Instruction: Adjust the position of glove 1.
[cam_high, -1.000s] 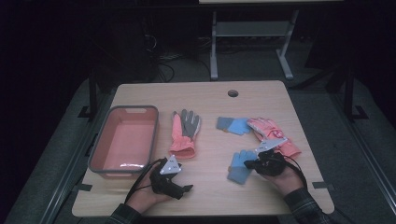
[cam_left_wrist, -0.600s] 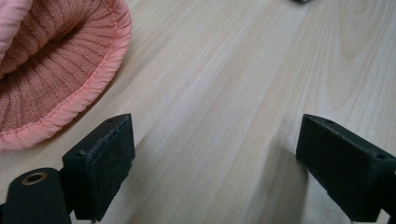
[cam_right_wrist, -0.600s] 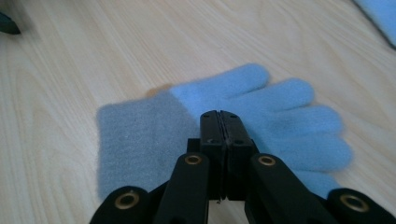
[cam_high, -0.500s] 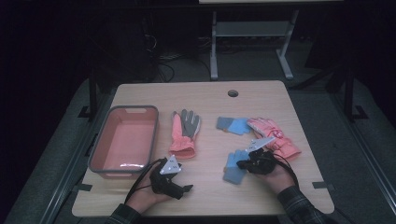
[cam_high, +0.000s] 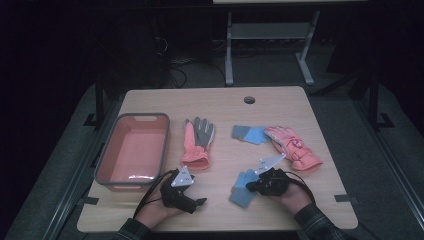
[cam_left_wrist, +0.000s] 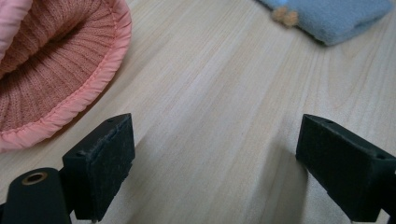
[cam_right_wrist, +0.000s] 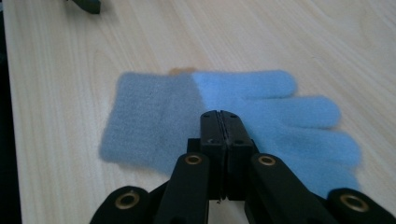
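My right gripper rests at the near blue glove on the table; my left gripper lies below the pink-and-grey glove, beside the basin

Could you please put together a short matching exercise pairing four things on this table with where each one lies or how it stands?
Things:
1. bin
2. near blue glove
3. left gripper
4. ski glove

Places or states:
A. jaws wide open over bare wood
B. far right of the table
C. left edge of the table
D. under the shut right gripper

Pairs: 1-C, 2-D, 3-A, 4-B
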